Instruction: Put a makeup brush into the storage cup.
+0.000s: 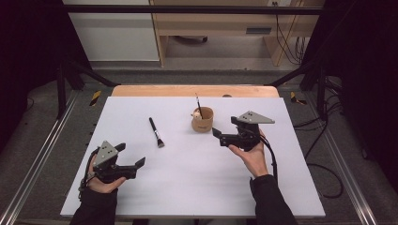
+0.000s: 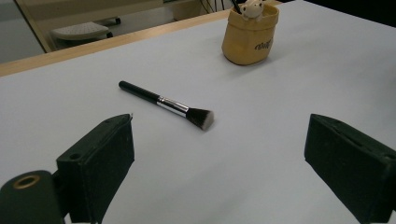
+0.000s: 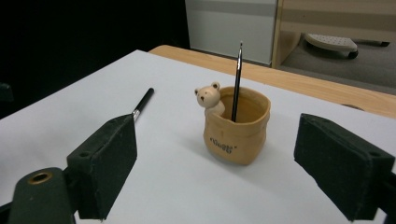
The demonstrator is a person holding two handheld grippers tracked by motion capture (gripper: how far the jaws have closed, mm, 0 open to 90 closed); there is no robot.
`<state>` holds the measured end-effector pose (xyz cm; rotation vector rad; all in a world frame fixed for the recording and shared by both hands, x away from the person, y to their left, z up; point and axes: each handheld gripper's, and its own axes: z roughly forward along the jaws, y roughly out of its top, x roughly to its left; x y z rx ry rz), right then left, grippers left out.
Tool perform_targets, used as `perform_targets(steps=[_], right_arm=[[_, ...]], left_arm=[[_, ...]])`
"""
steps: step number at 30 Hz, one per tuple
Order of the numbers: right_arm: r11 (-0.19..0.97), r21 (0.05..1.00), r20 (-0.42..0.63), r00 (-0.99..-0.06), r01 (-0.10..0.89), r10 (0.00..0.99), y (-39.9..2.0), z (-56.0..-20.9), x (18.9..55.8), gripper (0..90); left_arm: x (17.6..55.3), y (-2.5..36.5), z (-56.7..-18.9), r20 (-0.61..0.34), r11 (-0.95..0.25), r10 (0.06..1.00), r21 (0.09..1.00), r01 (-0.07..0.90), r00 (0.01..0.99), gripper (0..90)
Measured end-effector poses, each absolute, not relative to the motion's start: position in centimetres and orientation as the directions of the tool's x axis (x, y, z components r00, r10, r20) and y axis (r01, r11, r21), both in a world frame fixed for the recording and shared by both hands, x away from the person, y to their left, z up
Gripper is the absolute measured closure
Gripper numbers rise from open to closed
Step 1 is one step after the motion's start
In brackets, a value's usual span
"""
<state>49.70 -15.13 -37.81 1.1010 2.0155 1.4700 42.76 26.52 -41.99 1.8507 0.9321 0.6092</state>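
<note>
The right tool (image 1: 217,136) stands with its jaws wide apart and nothing between them, just beside the tan bear-figure cup (image 1: 202,120) at about 4 o'clock from it; a thin black brush (image 3: 237,80) stands upright in that cup. The left tool (image 1: 139,164) gapes empty too, near the counter's (image 1: 187,187) front edge at 8 o'clock from the cup. The makeup brush (image 1: 156,132) lies flat on the counter at 9 o'clock from the cup, bristles toward the person.

The tabletop (image 1: 197,187) lies bare between the two grippers and along its near edge, so a hand could pass freely there. Two things stand in the way: a tan holder (image 1: 202,120) with a thin brush (image 1: 199,107) upright in it, at ten o'clock of the right gripper (image 1: 217,133), and a makeup brush (image 1: 156,132) lying flat at one o'clock of the left gripper (image 1: 140,162), well apart from the holder.
</note>
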Motion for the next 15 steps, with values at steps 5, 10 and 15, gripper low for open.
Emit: perform_targets(steps=[5, 10, 15], right_arm=[[0.143, 0.927, 0.103, -0.601, 0.347, 0.792, -16.0, -38.1, 48.5, 10.3], [0.127, 0.931, 0.108, -0.592, 0.341, 0.799, -17.2, -38.3, 47.4, 9.4], [0.125, 0.934, 0.102, -0.586, 0.334, 0.804, -18.2, -38.6, 46.3, 8.6]], left_arm=[[42.8, 26.5, -42.0, 0.019, -0.269, 0.809, 0.9, 0.342, 0.587, 7.7], [42.7, 26.4, -42.0, 0.017, -0.268, 0.808, 0.901, 0.342, 0.589, 7.6], [42.7, 26.2, -42.0, 0.018, -0.269, 0.808, 0.9, 0.342, 0.589, 7.6]])
